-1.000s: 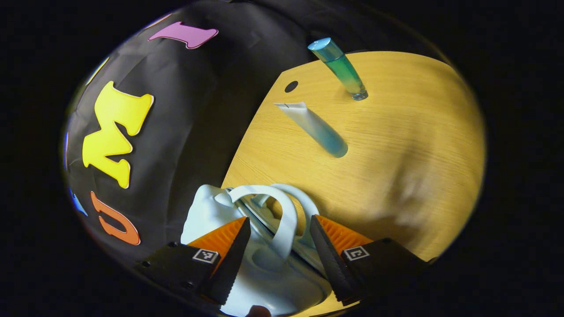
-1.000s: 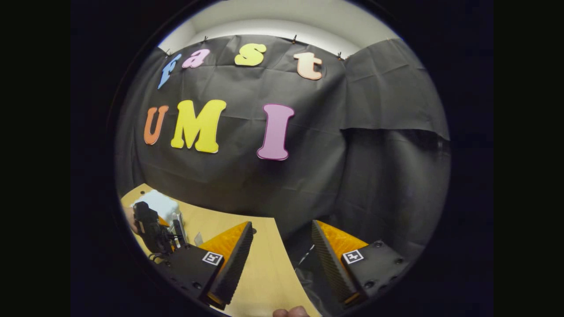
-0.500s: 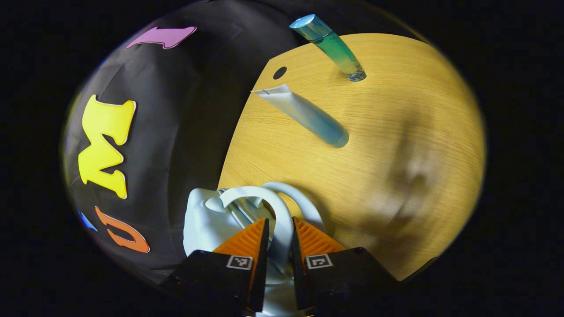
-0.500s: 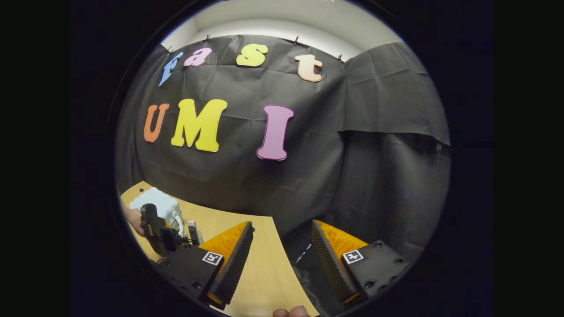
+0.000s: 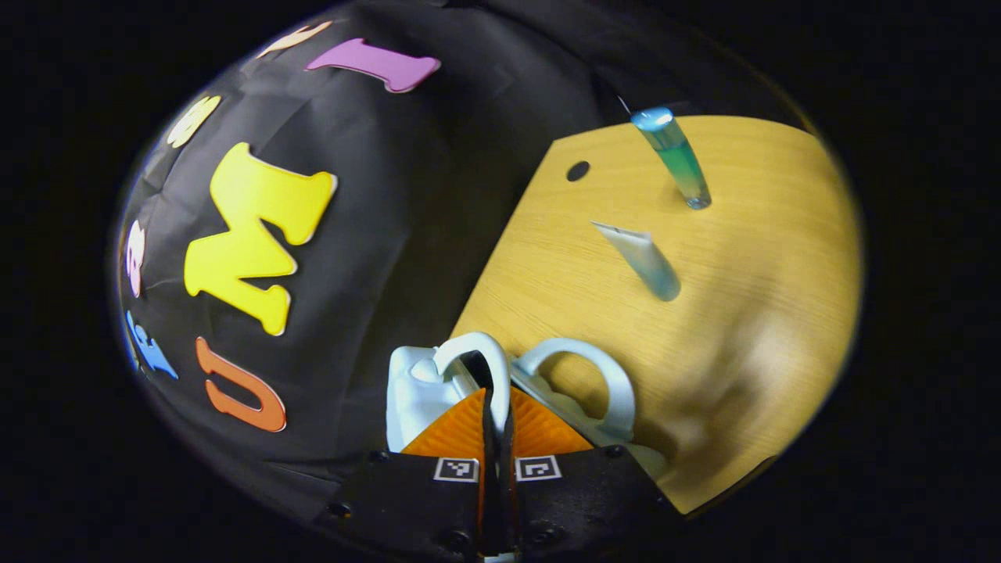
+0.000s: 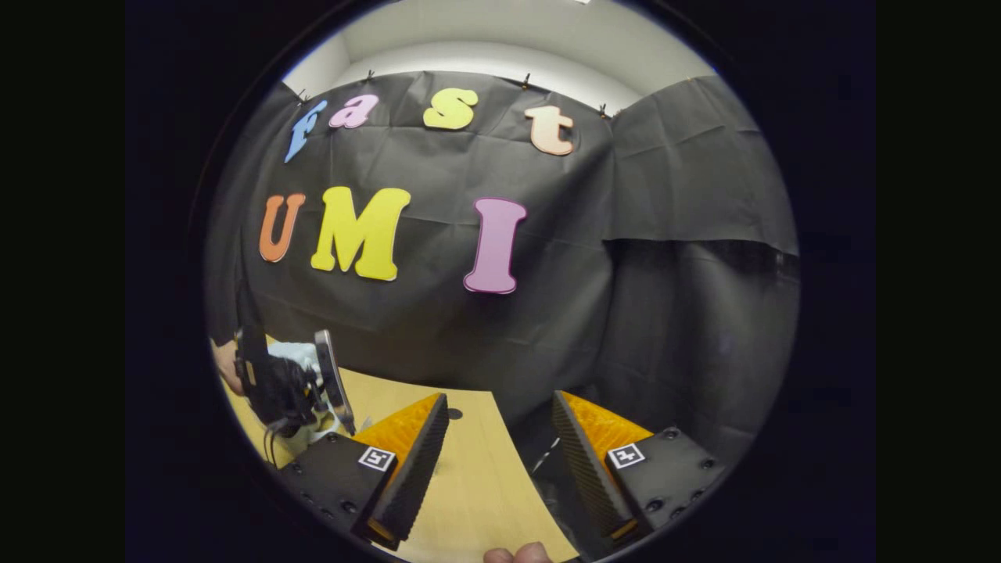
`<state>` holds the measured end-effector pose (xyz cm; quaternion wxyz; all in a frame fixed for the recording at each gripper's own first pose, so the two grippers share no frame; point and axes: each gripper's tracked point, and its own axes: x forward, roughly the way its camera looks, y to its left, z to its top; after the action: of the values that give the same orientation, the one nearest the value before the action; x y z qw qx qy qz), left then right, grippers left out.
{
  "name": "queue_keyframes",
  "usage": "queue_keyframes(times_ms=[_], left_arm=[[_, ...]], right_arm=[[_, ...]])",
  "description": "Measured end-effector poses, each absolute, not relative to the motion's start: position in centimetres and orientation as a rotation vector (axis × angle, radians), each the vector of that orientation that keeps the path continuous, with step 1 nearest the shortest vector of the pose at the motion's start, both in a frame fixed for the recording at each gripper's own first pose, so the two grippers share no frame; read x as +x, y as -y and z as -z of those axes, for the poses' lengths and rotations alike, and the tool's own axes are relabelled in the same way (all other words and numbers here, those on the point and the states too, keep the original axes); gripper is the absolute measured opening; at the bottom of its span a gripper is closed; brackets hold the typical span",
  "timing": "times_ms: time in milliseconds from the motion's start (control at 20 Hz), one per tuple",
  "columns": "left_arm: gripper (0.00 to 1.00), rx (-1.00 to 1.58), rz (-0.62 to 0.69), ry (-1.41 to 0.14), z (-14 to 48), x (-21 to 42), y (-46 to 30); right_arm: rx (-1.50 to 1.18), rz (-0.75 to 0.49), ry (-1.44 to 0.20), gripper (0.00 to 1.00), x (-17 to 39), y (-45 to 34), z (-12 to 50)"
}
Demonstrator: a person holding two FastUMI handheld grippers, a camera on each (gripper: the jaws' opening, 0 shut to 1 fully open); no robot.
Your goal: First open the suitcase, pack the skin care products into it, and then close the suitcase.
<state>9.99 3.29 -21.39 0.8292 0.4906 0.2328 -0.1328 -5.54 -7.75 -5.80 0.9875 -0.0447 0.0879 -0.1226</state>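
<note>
Wooden table (image 5: 751, 328), unreadable-label bottle (image 5: 679, 159), tube (image 5: 646, 258)

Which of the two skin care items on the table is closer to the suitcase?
The pale squeeze tube with the flat crimped end. It stands partway between the suitcase and the blue-green bottle, which stands farther back near the table's edge.

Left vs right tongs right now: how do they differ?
Left tongs are shut on one suitcase handle; right tongs are open and hold nothing. Left sits at the suitcase; right hovers over the table edge. Both point toward the cloth wall.
</note>
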Motion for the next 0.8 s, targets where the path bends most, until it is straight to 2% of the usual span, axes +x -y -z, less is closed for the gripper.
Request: queue_keyframes(times_ms=[150,400,550,800], left_arm=[[0.03,0.948,0.192,-0.427,15.6,9.8,-7.0],[0.03,0.690,0.065,-0.365,9.3,11.2,-18.4],[0.03,0.556,-0.056,-0.355,8.7,11.2,-26.2],[0.03,0.347,-0.146,-0.390,12.4,11.6,-37.9]], right_arm=[[-0.098,0.195,-0.155,0.80,-4.3,5.4,5.1],[-0.084,0.096,-0.157,0.80,-1.4,0.6,5.1],[-0.081,0.069,-0.169,0.80,0.3,-1.0,5.1],[-0.112,0.036,-0.204,0.80,1.6,-2.6,5.4]])
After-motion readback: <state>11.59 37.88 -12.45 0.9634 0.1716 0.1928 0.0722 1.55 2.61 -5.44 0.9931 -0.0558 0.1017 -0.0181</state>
